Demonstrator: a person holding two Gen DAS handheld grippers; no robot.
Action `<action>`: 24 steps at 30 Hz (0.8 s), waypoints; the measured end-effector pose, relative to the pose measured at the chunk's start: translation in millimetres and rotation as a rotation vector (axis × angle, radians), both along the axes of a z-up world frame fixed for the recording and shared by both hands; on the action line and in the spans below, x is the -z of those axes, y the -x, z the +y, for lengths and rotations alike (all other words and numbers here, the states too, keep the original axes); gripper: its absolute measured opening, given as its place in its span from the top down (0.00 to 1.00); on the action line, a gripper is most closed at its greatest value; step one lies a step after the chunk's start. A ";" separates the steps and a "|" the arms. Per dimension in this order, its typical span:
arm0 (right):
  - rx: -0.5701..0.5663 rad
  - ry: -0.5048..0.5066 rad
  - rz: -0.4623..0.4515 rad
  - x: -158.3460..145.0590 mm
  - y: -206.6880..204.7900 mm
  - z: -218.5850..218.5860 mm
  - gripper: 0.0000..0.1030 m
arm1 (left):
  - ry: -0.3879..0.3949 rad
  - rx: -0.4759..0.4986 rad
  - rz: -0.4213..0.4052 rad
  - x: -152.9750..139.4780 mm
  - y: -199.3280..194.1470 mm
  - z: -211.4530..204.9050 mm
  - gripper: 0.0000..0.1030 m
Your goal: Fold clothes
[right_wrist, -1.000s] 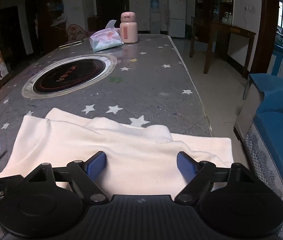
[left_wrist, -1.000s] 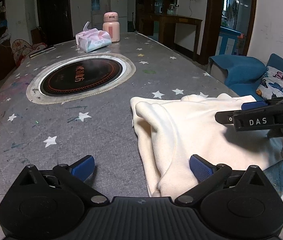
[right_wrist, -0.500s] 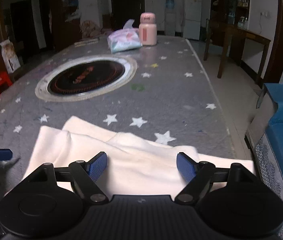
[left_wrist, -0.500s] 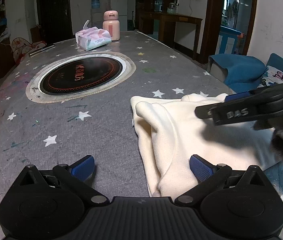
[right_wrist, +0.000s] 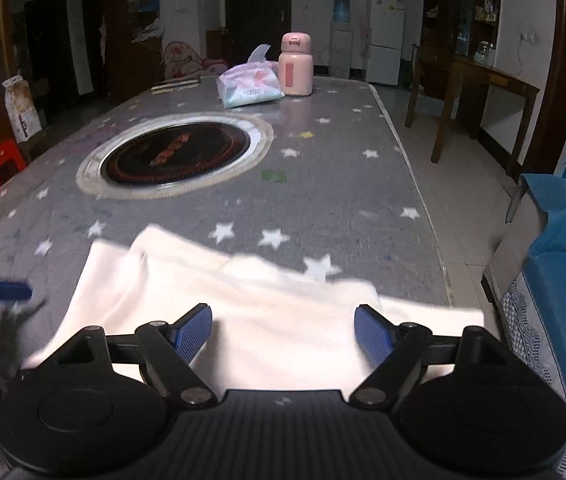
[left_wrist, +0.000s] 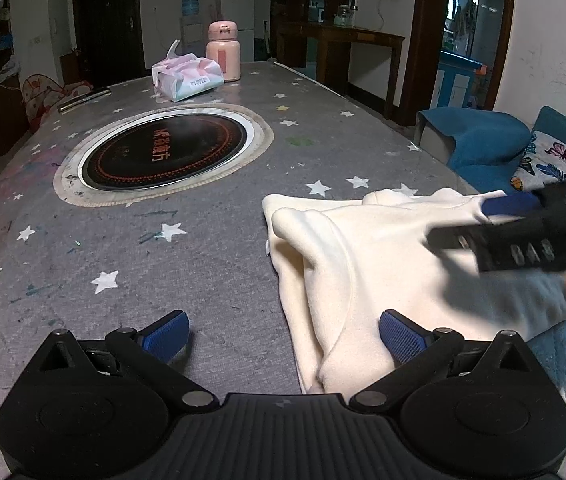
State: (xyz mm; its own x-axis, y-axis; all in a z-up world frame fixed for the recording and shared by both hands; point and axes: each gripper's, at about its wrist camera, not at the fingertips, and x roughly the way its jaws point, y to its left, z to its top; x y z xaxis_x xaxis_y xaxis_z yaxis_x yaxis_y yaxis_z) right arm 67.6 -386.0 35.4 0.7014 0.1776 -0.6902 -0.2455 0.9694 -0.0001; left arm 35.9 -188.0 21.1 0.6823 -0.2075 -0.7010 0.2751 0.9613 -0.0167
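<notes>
Grey star-printed desk (left_wrist: 203, 280) in a dim room: both claws, left claw (left_wrist: 283, 334) and right claw (right_wrist: 283, 330), stand released over one cream garment (left_wrist: 383, 264), which lies partly folded just on the near side of the round inset hotplate (left_wrist: 163, 156). Judged step: between folds, nothing gripped; the next move calls for pinching an edge and carrying it across. Count: two claws, one garment, one tissue pack (left_wrist: 189, 76), one pink flask (left_wrist: 223, 50), both beyond the hotplate.

White walls, a dark door (left_wrist: 107, 20), white fridge (right_wrist: 386, 40) and blue sofa (left_wrist: 483, 148) surround the table (left_wrist: 203, 248).
</notes>
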 end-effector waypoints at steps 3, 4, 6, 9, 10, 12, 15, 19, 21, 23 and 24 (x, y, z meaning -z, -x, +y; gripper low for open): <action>0.004 0.005 0.014 7.1 14.9 -4.8 0.19 | -0.004 0.000 -0.002 -0.3 1.1 -0.5 0.00; 0.009 0.000 0.017 9.1 19.9 -7.3 0.19 | -0.004 -0.001 -0.002 -0.4 1.0 -0.5 0.00; 0.015 0.001 0.010 8.6 27.6 -9.9 0.19 | -0.004 -0.003 0.000 -1.3 0.9 -0.2 0.00; 0.013 0.002 0.000 7.4 40.9 -12.5 0.19 | -0.007 -0.003 -0.005 -3.0 0.9 0.5 0.00; 0.010 0.001 0.000 7.9 44.8 -13.2 0.19 | -0.008 -0.004 -0.005 -3.2 0.8 0.7 0.00; 0.004 -0.001 0.000 8.8 52.7 -14.5 0.19 | -0.006 -0.006 -0.001 -3.1 0.7 0.9 0.00; 0.001 0.005 0.003 13.4 61.6 -16.4 0.17 | -0.006 -0.008 0.000 -5.0 -0.2 0.5 0.00; 0.015 -0.017 -0.011 10.8 69.2 -20.4 0.16 | -0.004 -0.011 -0.009 -10.5 -4.3 -0.8 0.00; 0.016 -0.024 -0.009 11.8 71.1 -21.5 0.15 | 0.001 -0.016 -0.011 -12.9 -8.5 -1.1 0.00; 0.017 -0.022 0.000 15.2 71.6 -22.0 0.14 | 0.004 -0.024 -0.010 -14.1 -13.8 -2.0 0.00; 0.016 -0.020 0.003 17.6 72.1 -21.7 0.13 | 0.002 -0.031 -0.008 -13.5 -17.2 -2.2 0.00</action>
